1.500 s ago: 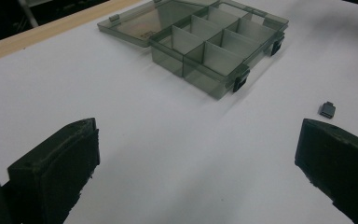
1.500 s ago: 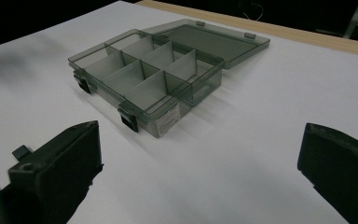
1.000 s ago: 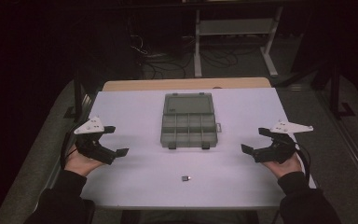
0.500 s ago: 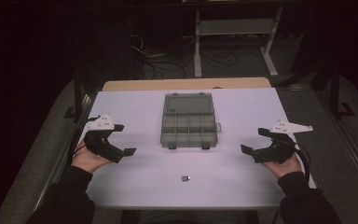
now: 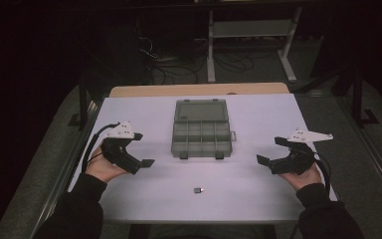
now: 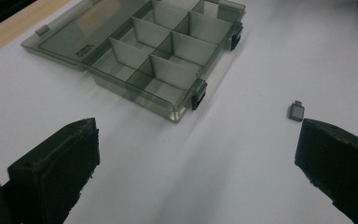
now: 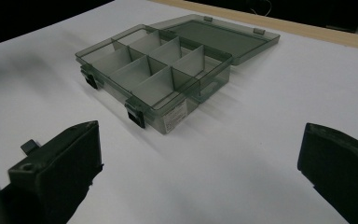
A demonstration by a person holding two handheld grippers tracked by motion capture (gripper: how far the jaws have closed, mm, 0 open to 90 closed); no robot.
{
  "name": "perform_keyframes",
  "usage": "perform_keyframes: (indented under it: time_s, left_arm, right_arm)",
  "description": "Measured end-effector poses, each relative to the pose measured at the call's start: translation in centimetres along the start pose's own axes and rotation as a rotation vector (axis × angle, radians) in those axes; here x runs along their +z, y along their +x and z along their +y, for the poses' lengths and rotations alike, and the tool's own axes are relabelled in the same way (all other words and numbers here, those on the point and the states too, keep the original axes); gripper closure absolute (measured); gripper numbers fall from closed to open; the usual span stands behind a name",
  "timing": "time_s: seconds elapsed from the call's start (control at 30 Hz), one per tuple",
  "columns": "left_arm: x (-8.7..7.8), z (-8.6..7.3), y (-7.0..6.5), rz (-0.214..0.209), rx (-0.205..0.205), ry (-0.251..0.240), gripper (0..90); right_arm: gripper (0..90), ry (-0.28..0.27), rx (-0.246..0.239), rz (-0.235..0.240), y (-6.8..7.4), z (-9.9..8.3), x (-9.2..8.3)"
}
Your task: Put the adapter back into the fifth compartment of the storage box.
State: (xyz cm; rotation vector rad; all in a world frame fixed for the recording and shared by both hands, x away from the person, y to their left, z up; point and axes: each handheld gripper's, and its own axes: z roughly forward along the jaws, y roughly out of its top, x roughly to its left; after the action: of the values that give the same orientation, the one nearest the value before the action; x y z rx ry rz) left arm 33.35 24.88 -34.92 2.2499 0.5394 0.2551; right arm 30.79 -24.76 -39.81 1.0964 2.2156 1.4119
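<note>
A: On the white table (image 5: 258,124), largest first, what do you log?

B: One table. One smoke-grey compartment box (image 5: 201,140) at mid-table, lid (image 5: 201,110) swung flat toward the far edge, two black latches on the near wall. I count eight bays, two rows of four, all bare as far as I can see. Then my two grippers, and one small grey adapter plug (image 5: 198,190), the smallest item.

A: State of your tools?

B: My left gripper (image 5: 146,163) has its jaws spread wide and holds nothing; the left gripper view shows bare table between the two black pads. My right gripper (image 5: 262,160) is the same: wide, holding nothing. Both sit low over the table, one on each side of the box.

A: Where does the plug lie?

B: Alone on the table near my edge, in front of the box and well apart from it. From my left gripper it lies to the right and slightly nearer to me; in the left gripper view the plug (image 6: 297,112) sits just above the right-hand pad. In the right gripper view I see a small dark tab beside the left pad, which I take for the plug.

A: Long axis? Nearer hand?

B: Roughly side to side, connector end to the right. My left looks nearer, so I judge it makes the pick.
</note>
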Motion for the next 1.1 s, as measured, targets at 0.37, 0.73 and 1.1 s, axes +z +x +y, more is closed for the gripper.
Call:
perform_keyframes:
  time_s: [0.37,0.73,1.1]
  left_arm:
    - [1.6,0.7,-0.5,-0.038,0.020,0.026,0.0]
    - [2.7,1.1,-1.0,-0.061,0.035,0.048,0.0]
    - [4.0,1.6,-1.6,-0.086,0.056,0.075,0.0]
  right_arm:
    - [0.0,0.005,-0.003,0.006,0.0,0.0,0.1]
    - [0.0,0.012,-0.003,0.013,0.1,0.0,0.2]
    - [0.0,0.016,-0.006,0.016,0.1,-0.1,0.2]
